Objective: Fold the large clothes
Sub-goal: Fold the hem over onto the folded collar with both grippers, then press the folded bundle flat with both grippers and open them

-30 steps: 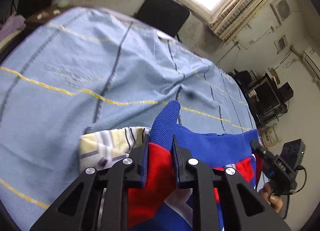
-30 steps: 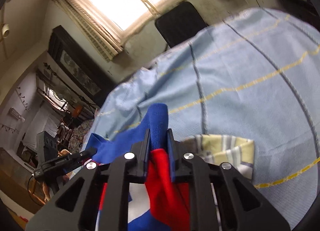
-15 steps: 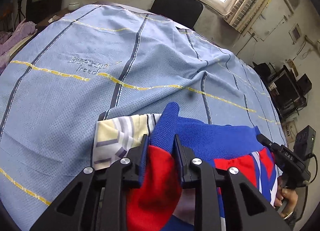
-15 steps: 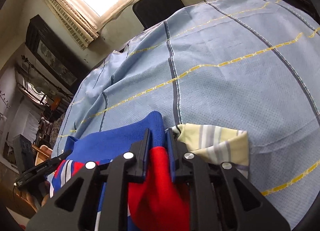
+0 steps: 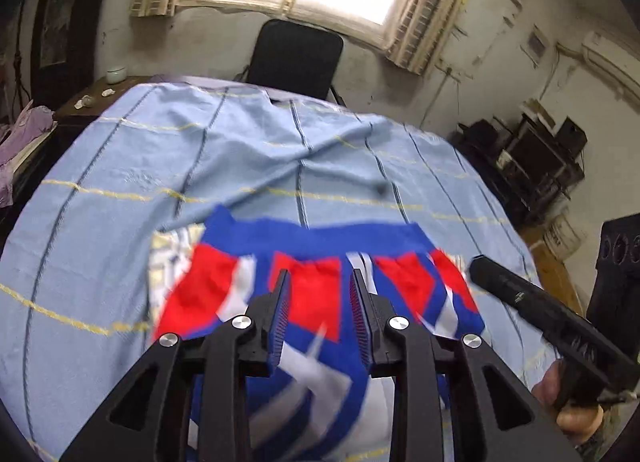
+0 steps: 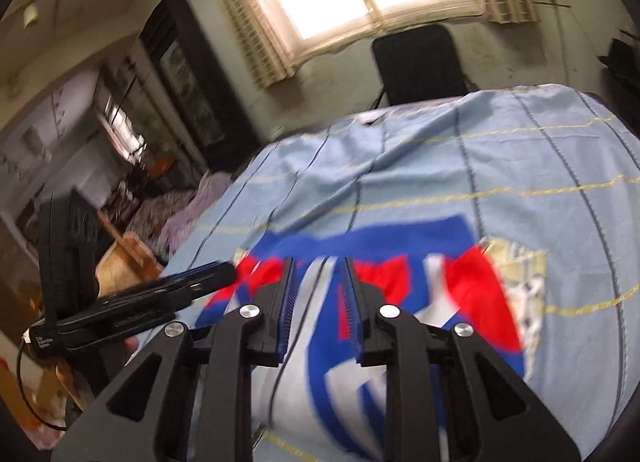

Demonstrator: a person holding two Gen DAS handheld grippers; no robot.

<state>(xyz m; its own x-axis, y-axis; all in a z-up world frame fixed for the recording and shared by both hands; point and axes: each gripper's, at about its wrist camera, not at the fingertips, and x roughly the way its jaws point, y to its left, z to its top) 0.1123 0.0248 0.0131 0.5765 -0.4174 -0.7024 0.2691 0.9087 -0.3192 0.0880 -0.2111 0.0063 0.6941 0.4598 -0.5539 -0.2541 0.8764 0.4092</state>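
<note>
A red, blue and white knit garment (image 5: 208, 290) (image 6: 476, 294) lies flat on the light blue checked tablecloth (image 5: 160, 166) (image 6: 440, 166), its blue band on the far side. It partly covers a folded yellow-striped cloth (image 5: 168, 246) (image 6: 520, 262). My left gripper (image 5: 319, 278) hovers above the garment, its jaws opening, and no fabric is pinched between its pads. My right gripper (image 6: 319, 266) hangs over the other half the same way, jaws opening with nothing gripped. Each wrist view shows the other gripper (image 5: 520, 298) (image 6: 160, 294) off to the side.
A black chair (image 5: 294, 56) (image 6: 420, 62) stands behind the table under the window. Purple cloth (image 5: 24, 134) lies on furniture at the left, near a small cup (image 5: 116, 73). Dark shelving (image 5: 532, 158) fills the right corner. A hand (image 5: 568, 410) holds the right gripper.
Both grippers were shut on the garment's raised blue edge; they have let go and drawn back and up. The garment now lies spread flat, and both views are motion-blurred.
</note>
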